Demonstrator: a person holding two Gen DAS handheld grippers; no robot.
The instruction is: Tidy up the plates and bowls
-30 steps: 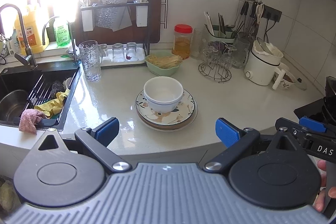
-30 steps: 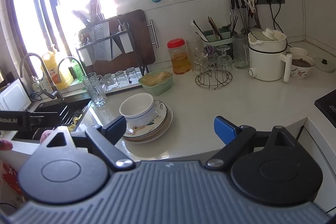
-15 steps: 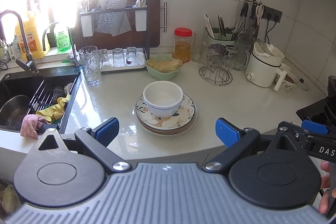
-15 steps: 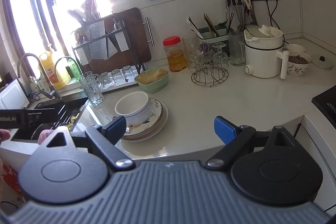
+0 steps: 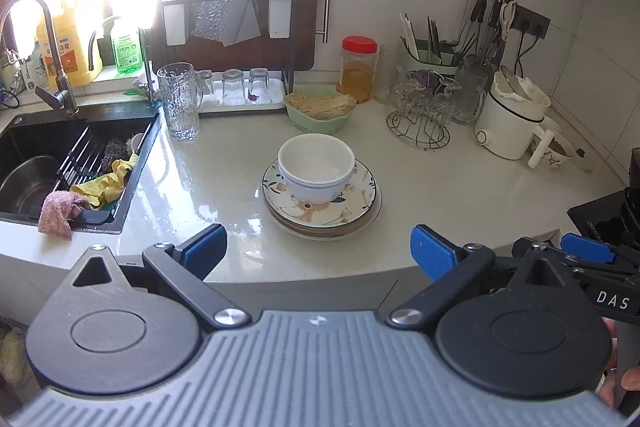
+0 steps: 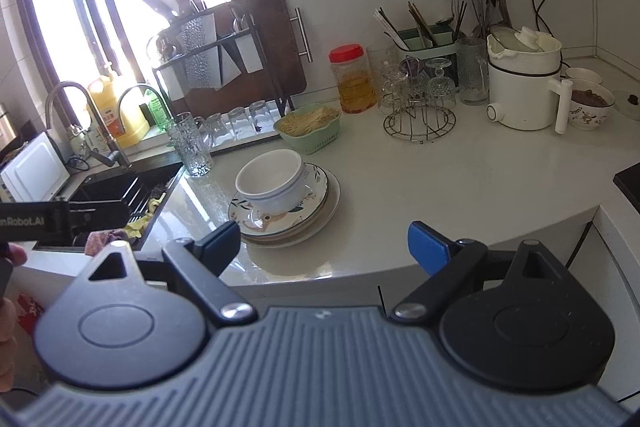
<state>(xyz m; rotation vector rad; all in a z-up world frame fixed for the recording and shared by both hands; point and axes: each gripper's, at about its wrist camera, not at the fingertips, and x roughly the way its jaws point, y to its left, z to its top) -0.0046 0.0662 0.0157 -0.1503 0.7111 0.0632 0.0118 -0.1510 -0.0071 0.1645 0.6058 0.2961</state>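
On the white counter (image 5: 460,195), mid-way btwn sink and cooker, sits the stack: 2 white bowls (image 5: 316,167) nested one in the other, on top of the plates (image 5: 320,215). Plates look like 3 – top one w/ floral print, plainer ones under it – exact count hard to tell from the rims. Same stack in right wrist view: bowls (image 6: 270,181), plates (image 6: 288,219).

Left gripper (image 5: 318,253) jaws wide apart, nothing btwn them, short of the counter's front edge, stack straight ahead. Right gripper (image 6: 324,247) also wide apart, empty; stack ahead and to its left.

Other counts: 1 tall glass mug (image 5: 179,101) at the sink corner, 3 upturned glasses (image 5: 236,87) on the drying tray behind it, 1 green basket (image 5: 320,107) of noodles just behind the stack, 1 red-lid jar (image 5: 359,69), 1 wire glass rack (image 5: 420,115), 1 white electric pot (image 5: 512,119).

Room: counter bare to the right of the stack up to the pot, and bare in front to the curved front edge. Left side bare up to the black sink (image 5: 52,163) rim. Basket is near the stack's back.
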